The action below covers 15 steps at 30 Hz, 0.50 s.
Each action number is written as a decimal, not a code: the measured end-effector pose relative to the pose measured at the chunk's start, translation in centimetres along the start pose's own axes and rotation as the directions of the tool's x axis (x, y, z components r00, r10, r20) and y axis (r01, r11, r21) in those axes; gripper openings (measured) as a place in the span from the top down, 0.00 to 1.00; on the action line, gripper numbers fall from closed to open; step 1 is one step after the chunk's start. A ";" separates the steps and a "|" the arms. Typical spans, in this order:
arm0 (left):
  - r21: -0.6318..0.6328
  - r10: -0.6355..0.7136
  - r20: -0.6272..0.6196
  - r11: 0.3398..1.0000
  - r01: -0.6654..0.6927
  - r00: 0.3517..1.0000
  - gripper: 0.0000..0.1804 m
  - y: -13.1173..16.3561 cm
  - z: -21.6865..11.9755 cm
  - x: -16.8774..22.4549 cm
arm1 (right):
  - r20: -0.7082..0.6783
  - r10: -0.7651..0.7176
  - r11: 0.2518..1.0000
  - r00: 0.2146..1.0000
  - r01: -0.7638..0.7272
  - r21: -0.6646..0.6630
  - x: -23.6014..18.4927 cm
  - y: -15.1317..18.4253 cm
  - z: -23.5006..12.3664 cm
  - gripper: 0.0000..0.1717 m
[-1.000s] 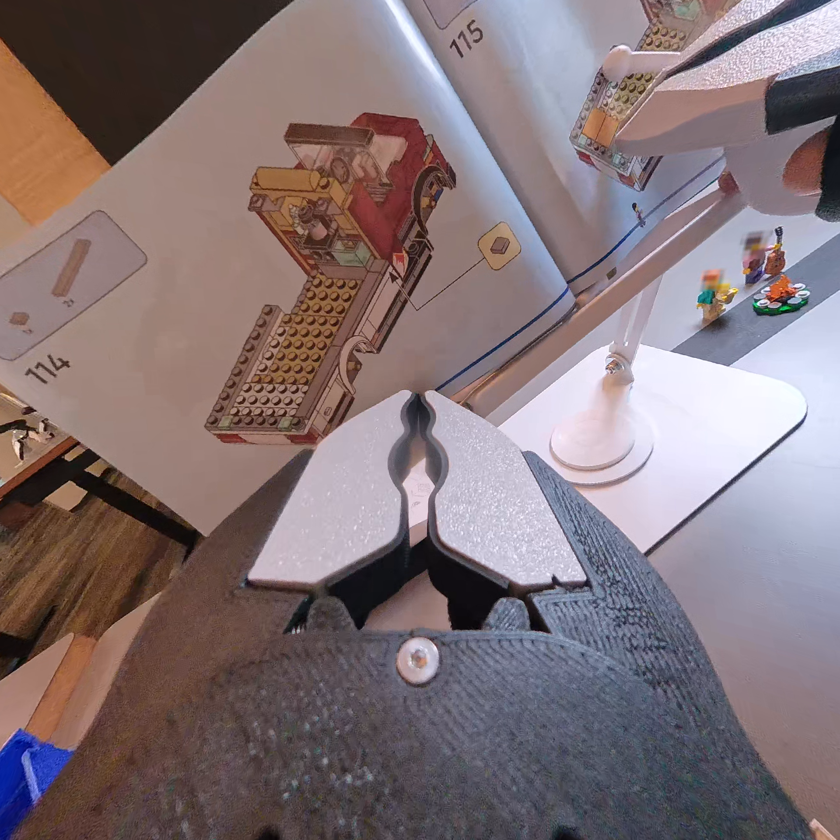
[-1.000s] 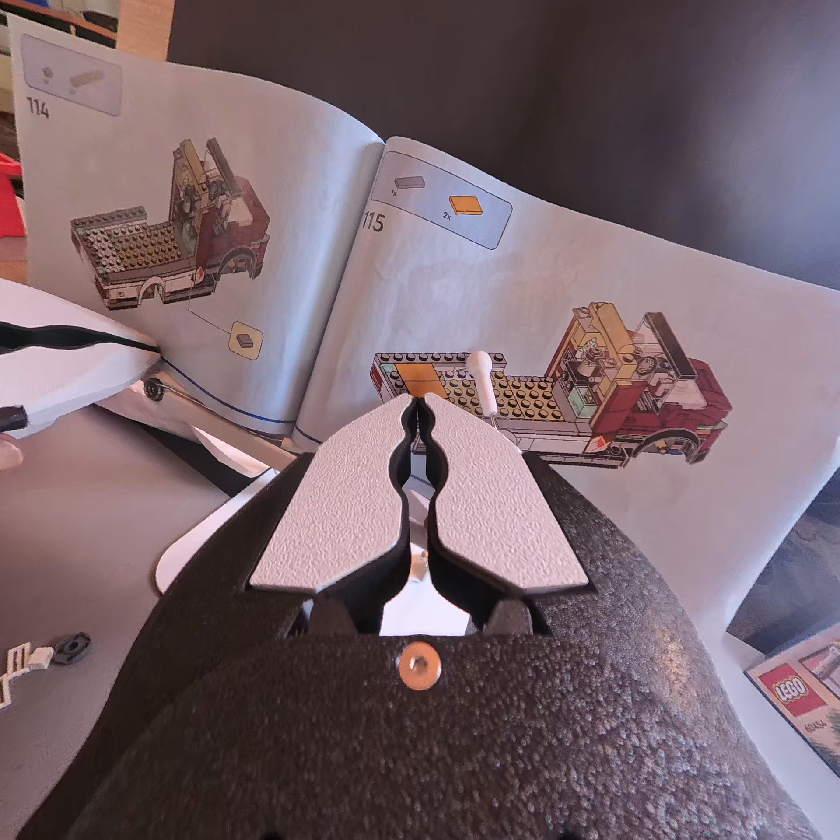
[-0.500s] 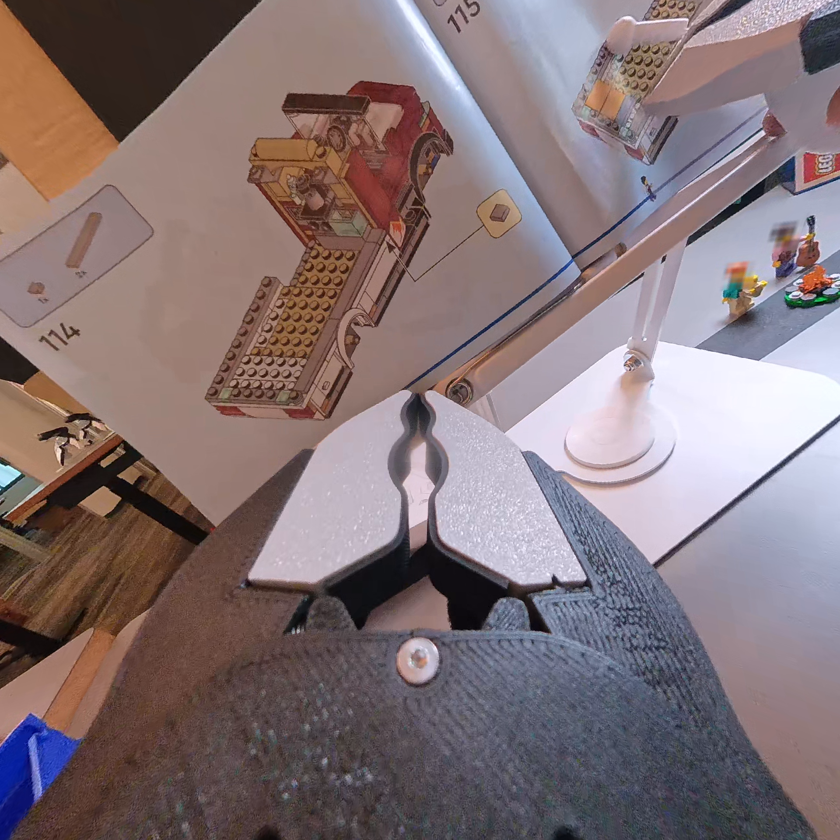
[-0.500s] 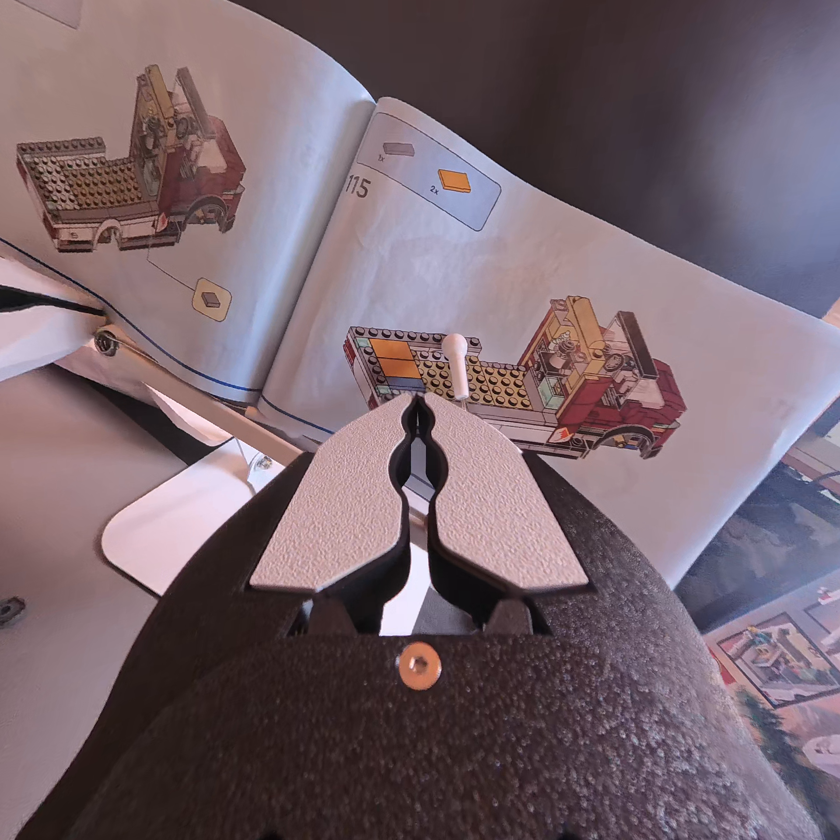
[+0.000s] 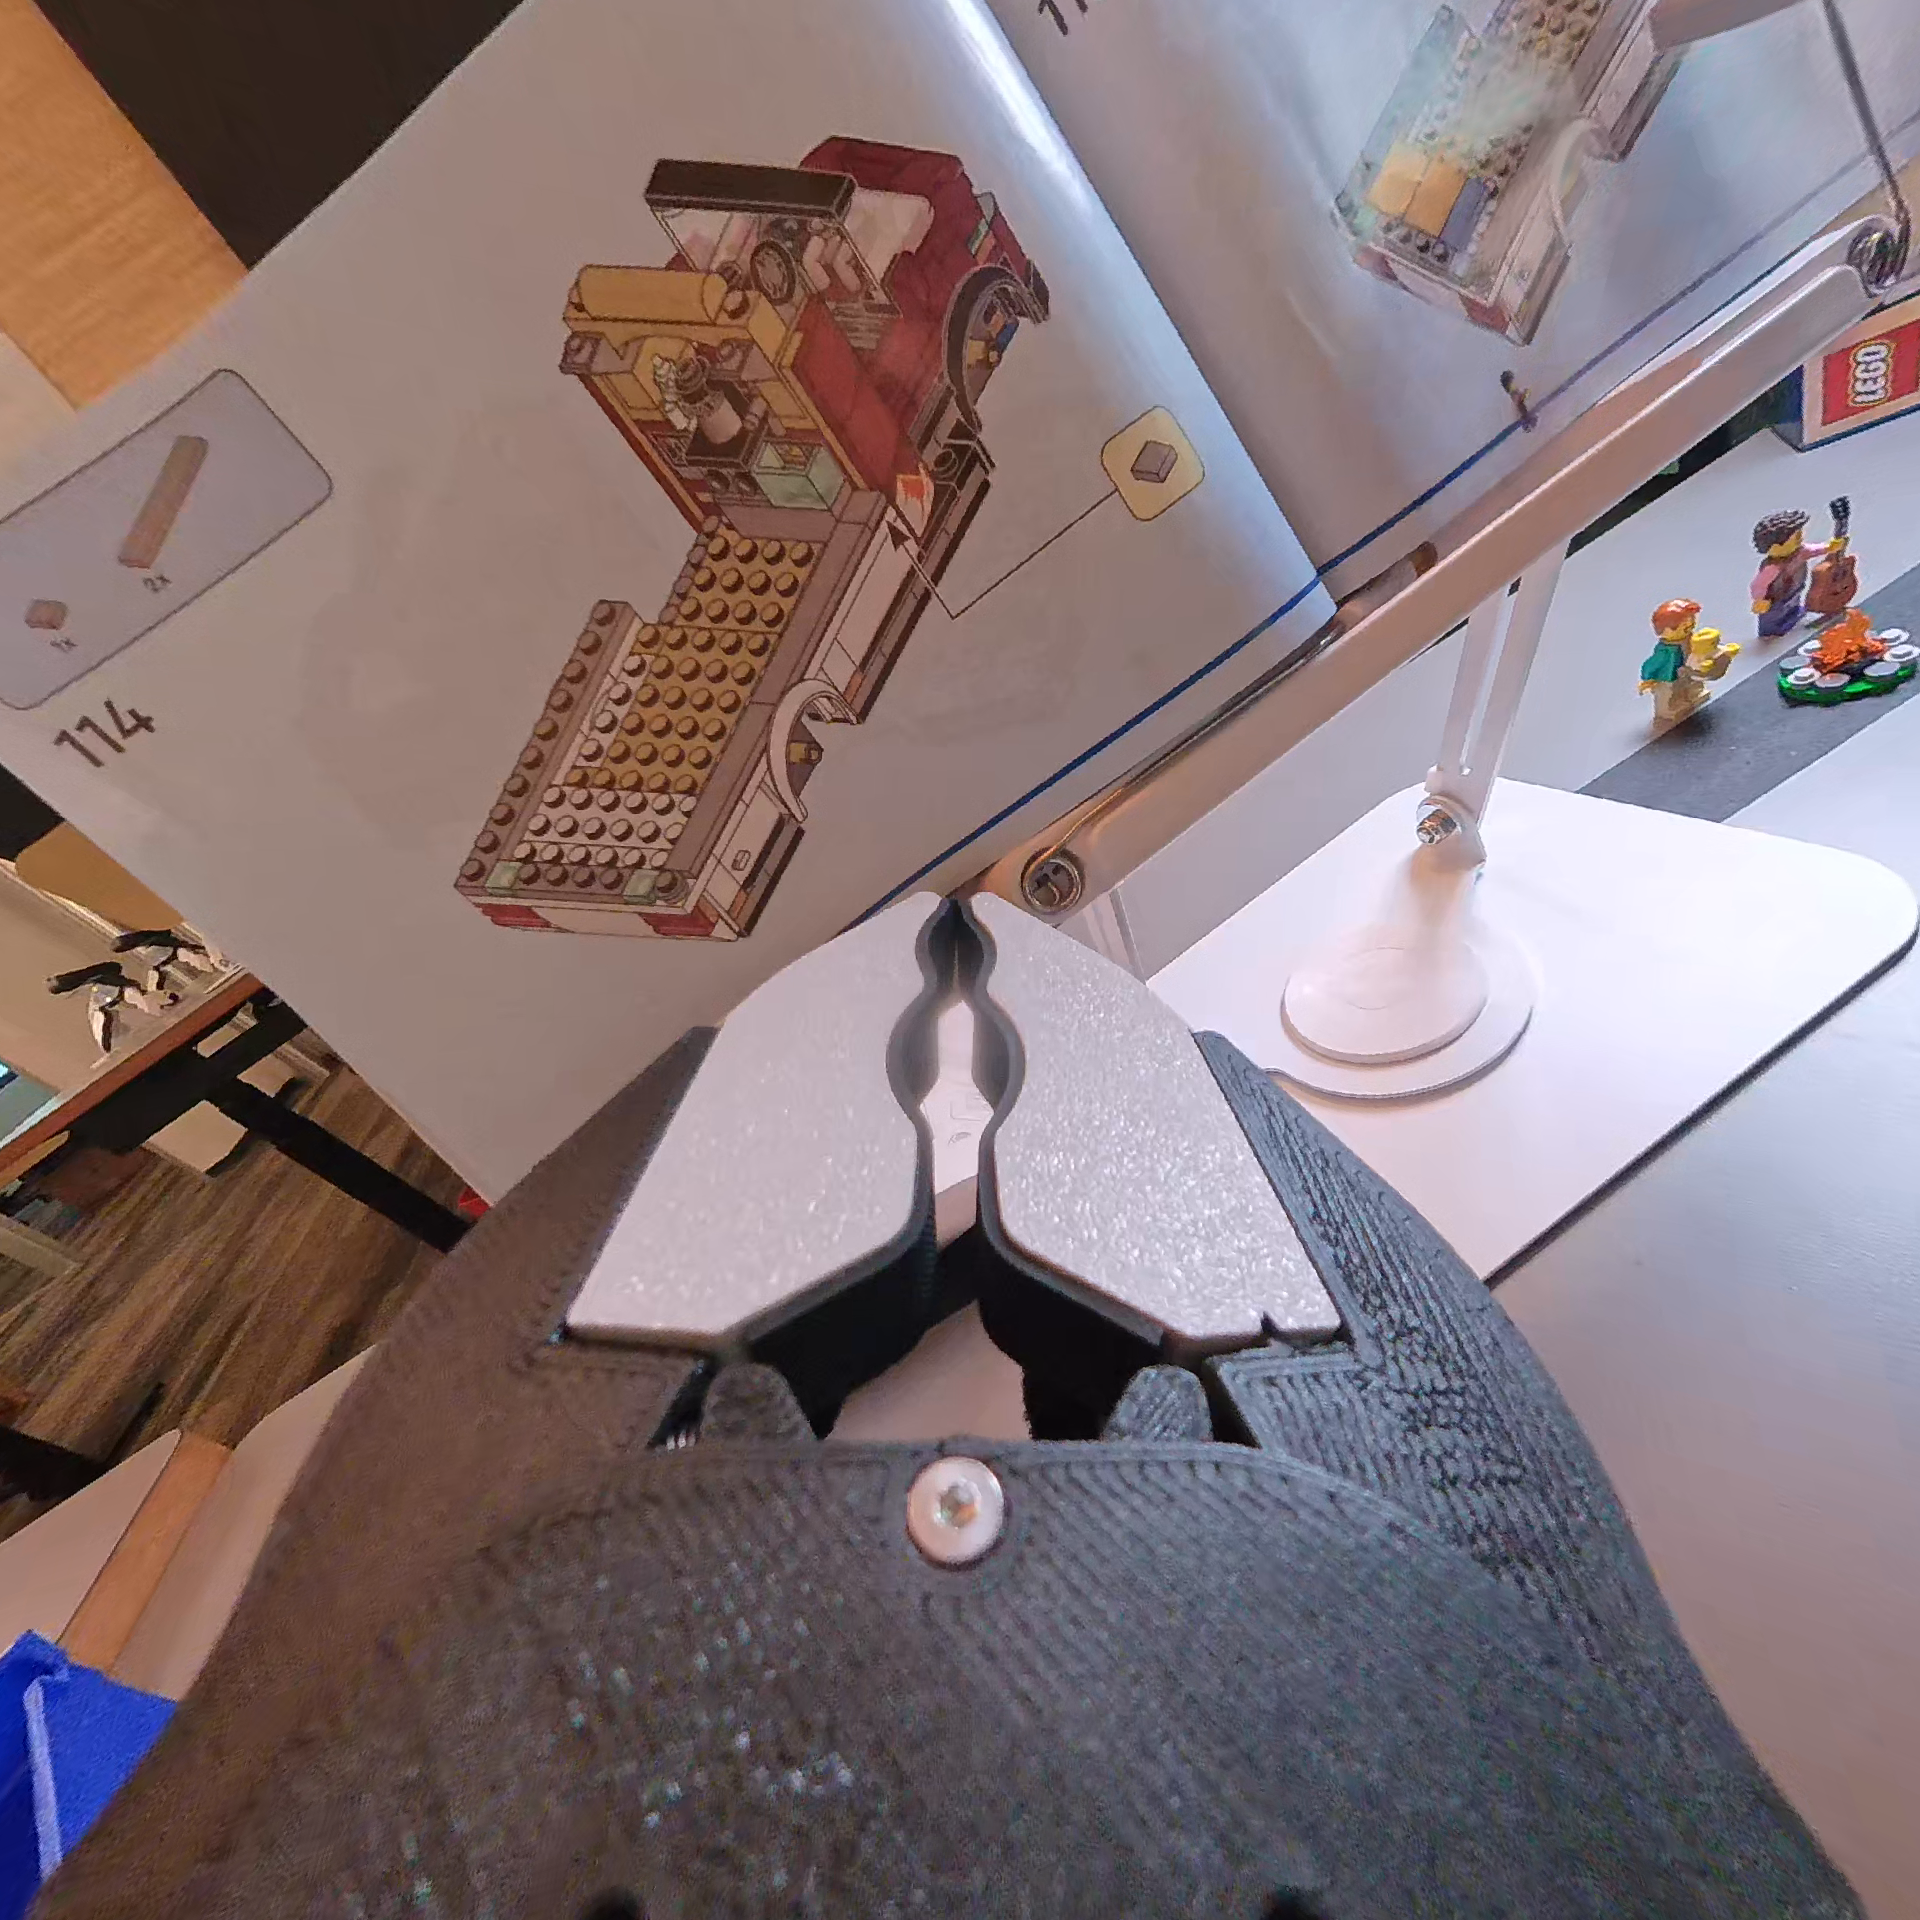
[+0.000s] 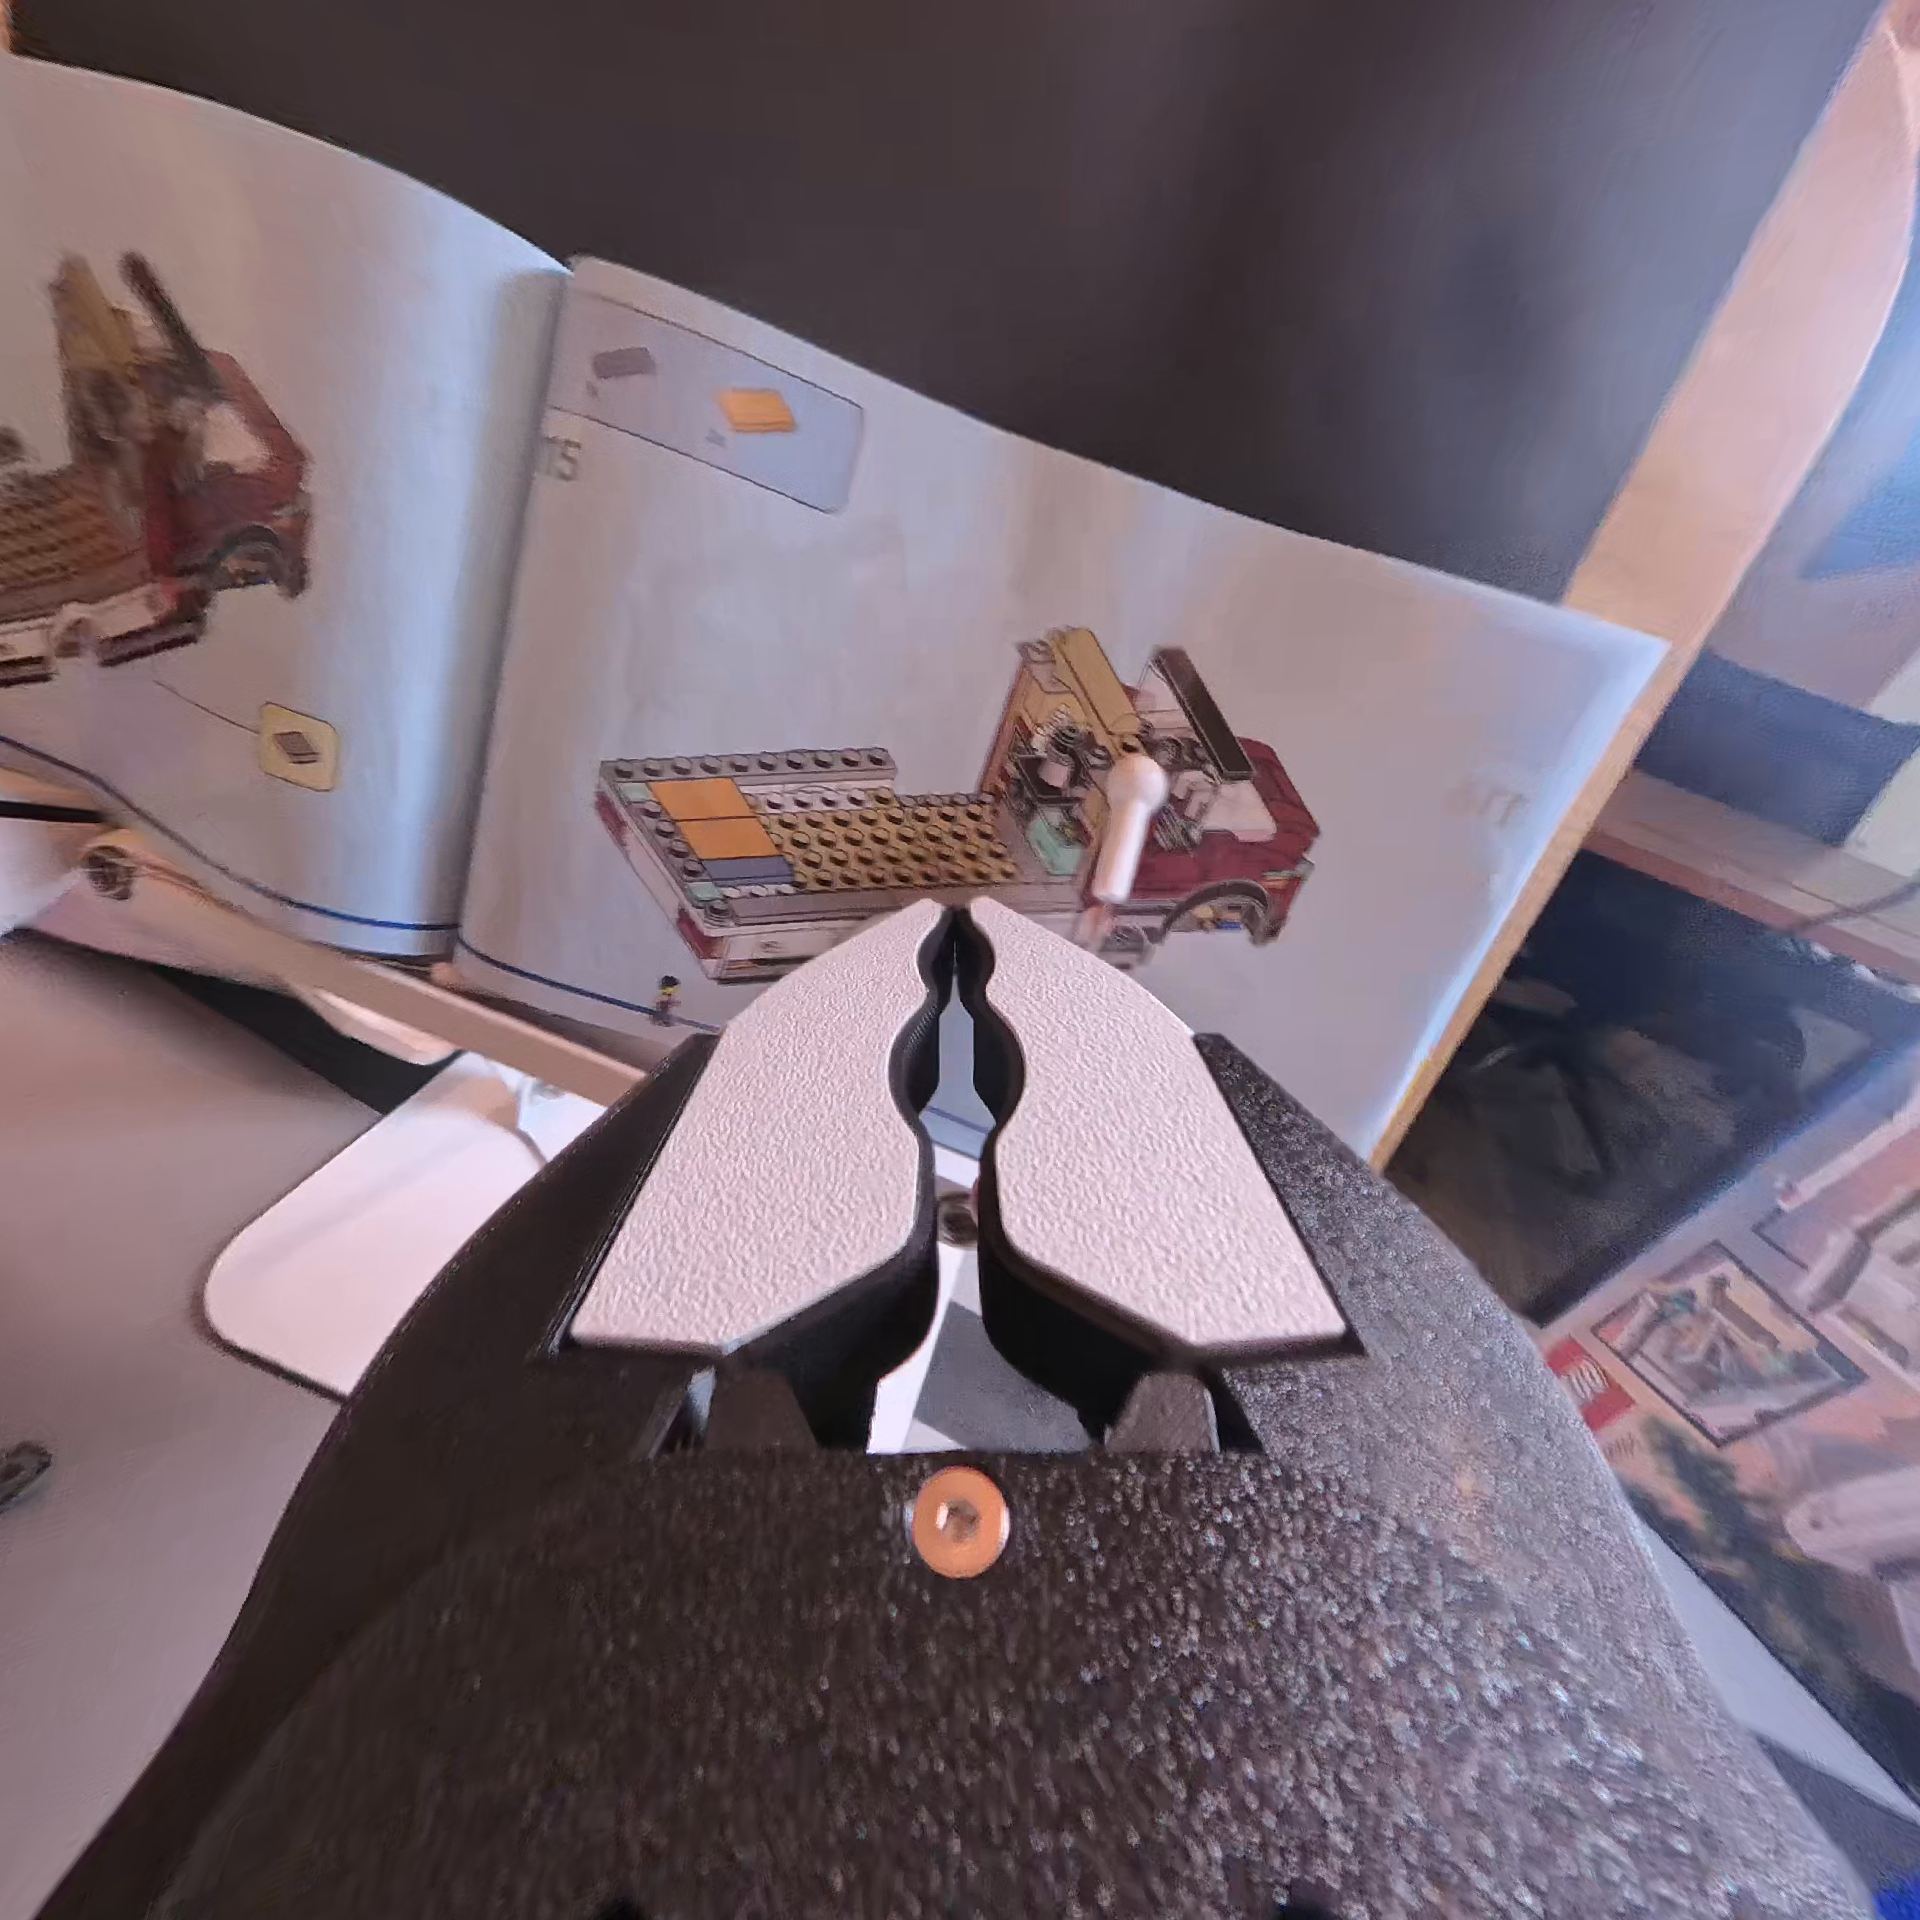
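Note:
An open instruction booklet (image 5: pixel 623 520) with pictures of a red brick truck rests on a white stand (image 5: pixel 1662 987). My left gripper (image 5: pixel 956 914) is shut with nothing between its pads, its tips close below the left page's lower edge by the stand's ledge (image 5: pixel 1351 665). My right gripper (image 6: pixel 956 920) is shut with nothing between its pads and points at the lower part of the booklet's right page (image 6: pixel 1039 644). A white page-holder peg (image 6: pixel 1127 821) lies over that page just right of the tips.
Two minifigures (image 5: pixel 1678 670) (image 5: pixel 1787 577) and a small campfire build (image 5: pixel 1849 660) stand on the grey table behind the stand. A printed toy box (image 6: pixel 1714 1351) lies at the right. The stand's base (image 6: pixel 343 1278) is at the left. A blue item (image 5: pixel 62 1745) is near me. The left gripper's tips are roughly 20 centimetres from the right gripper's.
My right gripper has left the top right of the left wrist view and swung right along the right page. My left gripper shifted slightly. Both stayed shut.

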<state>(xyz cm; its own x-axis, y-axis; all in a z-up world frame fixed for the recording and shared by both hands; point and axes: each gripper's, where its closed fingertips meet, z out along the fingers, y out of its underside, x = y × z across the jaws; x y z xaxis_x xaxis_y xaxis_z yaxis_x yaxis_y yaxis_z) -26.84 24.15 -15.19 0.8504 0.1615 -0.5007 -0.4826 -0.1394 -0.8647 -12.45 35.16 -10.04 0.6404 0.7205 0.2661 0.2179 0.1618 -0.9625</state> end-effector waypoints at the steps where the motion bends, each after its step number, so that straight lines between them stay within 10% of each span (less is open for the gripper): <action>1: 0.001 0.000 0.000 1.000 0.000 1.000 1.00 0.0 0.0 0.0 | 0.038 -0.022 0.999 0.999 0.021 0.028 -0.8 -0.5 -0.2 1.00; 15: 0.011 -0.002 0.000 1.000 0.002 1.000 1.00 0.1 0.0 0.0 | 0.142 -0.142 0.990 0.980 0.141 0.017 -4.9 -0.8 1.1 1.00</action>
<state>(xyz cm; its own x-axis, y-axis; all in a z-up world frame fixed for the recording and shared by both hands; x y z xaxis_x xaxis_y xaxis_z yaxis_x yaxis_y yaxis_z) -26.88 24.09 -15.32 0.8512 0.1622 -0.4992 -0.4835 -0.1279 -0.8660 -16.52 32.25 -10.65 0.4919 0.7786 0.3896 0.2932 0.2732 -0.9162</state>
